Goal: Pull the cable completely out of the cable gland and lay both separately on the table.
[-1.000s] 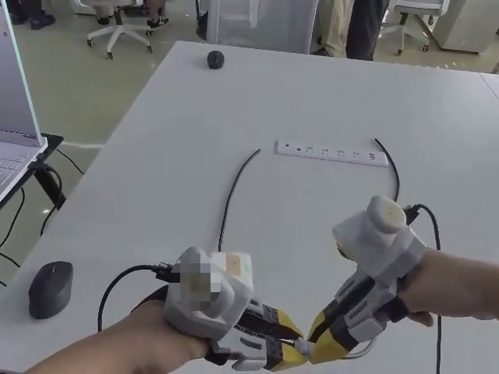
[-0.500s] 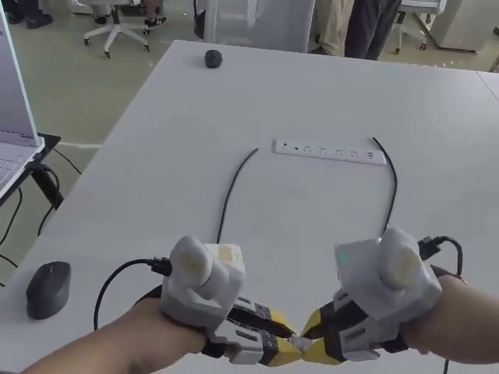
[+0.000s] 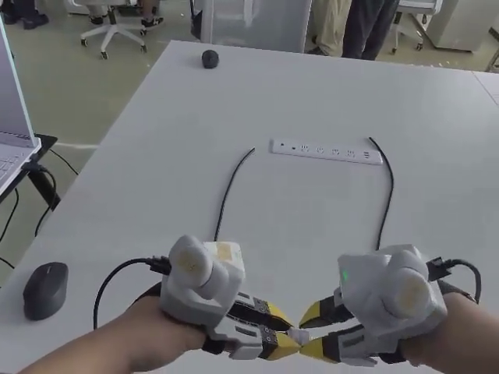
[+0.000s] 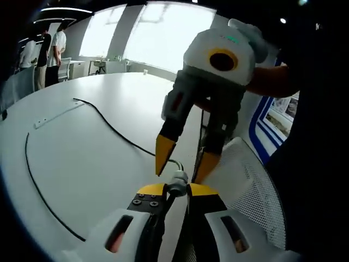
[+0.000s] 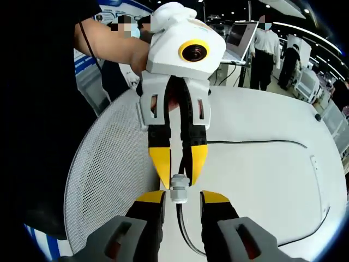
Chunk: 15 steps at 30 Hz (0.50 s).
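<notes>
A small grey-white cable gland [image 3: 297, 337] hangs between both grippers above the white table's [image 3: 312, 93] near edge. My left gripper [image 3: 290, 344] is shut on the gland [image 4: 177, 180], its yellow tips pinching the body. My right gripper [image 3: 306, 336] faces it, open. Its jaws [image 5: 181, 197] stand either side of the gland's [image 5: 178, 191] end without touching. A black cable [image 5: 183, 229] leaves that end and passes between the right jaws. A loose black cable [image 3: 227, 199] lies on the table and runs toward my left hand.
A white power strip [image 3: 326, 151] lies mid-table, and its black cord [image 3: 387, 195] trails toward my right hand. A dark round object [image 3: 210, 58] sits at the far end. Left of the table are a mouse [image 3: 44, 288] and a laptop [image 3: 12, 148]. Chairs and people stand behind.
My right hand has rolled over and dropped lower, and its jaws now stand apart around the gland. The left gripper has kept its hold in place.
</notes>
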### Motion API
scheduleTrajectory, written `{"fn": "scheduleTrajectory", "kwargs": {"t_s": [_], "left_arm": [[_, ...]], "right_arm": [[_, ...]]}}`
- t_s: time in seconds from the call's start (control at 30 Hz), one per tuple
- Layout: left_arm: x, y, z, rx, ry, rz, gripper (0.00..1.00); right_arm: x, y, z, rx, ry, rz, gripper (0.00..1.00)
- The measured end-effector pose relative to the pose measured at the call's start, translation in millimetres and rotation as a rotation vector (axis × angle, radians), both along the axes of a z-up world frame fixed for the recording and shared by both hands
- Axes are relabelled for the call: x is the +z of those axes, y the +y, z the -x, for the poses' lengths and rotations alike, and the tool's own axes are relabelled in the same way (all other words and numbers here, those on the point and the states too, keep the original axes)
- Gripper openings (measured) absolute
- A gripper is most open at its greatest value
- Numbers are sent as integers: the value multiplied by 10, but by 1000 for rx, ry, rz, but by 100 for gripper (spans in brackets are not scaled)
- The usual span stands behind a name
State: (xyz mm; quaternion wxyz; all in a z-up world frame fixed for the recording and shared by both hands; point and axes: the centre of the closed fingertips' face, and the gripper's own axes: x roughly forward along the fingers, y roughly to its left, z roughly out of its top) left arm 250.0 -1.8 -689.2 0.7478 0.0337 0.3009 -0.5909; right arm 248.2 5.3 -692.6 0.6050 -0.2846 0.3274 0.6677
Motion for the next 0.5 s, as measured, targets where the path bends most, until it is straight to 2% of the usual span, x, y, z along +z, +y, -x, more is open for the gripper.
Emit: {"fn": "scheduleTrajectory", "kwargs": {"t_s": [0.03,0.07,0.13,0.17,0.2,0.23,0.27,0.3,0.33,0.37,0.4,0.5], "left_arm": [[-9,2,19,-7,2,-5,15],[-13,3,35,-15,-10,-11,15],[0,1,35,-33,-67,-13,15],[-1,4,53,-40,-86,-17,15],[3,1,55,-50,-118,-20,15],[5,-3,65,-55,-130,-21,15],[9,-11,77,-65,-142,-23,15],[19,-17,87,-74,-158,-25,15],[49,-35,93,-88,-188,-21,15],[69,-47,104,-98,-204,-22,15],[77,-51,104,-105,-218,-26,15],[92,-56,106,-118,-238,-34,15]], "right_arm": [[9,-7,-1,-9,26,-5,26],[21,-32,32,-17,88,-4,25],[27,-62,22,-15,137,-10,23],[34,-79,53,-21,209,-13,24],[46,-97,104,-28,302,-13,23],[54,-97,108,-33,341,-19,22],[64,-79,68,-30,353,-47,21],[65,-75,60,-36,368,-52,21],[64,-81,55,-56,419,-56,21],[65,-79,42,-57,439,-63,21],[66,-80,55,-60,484,-63,22],[77,-79,123,-40,584,-56,23]]}}
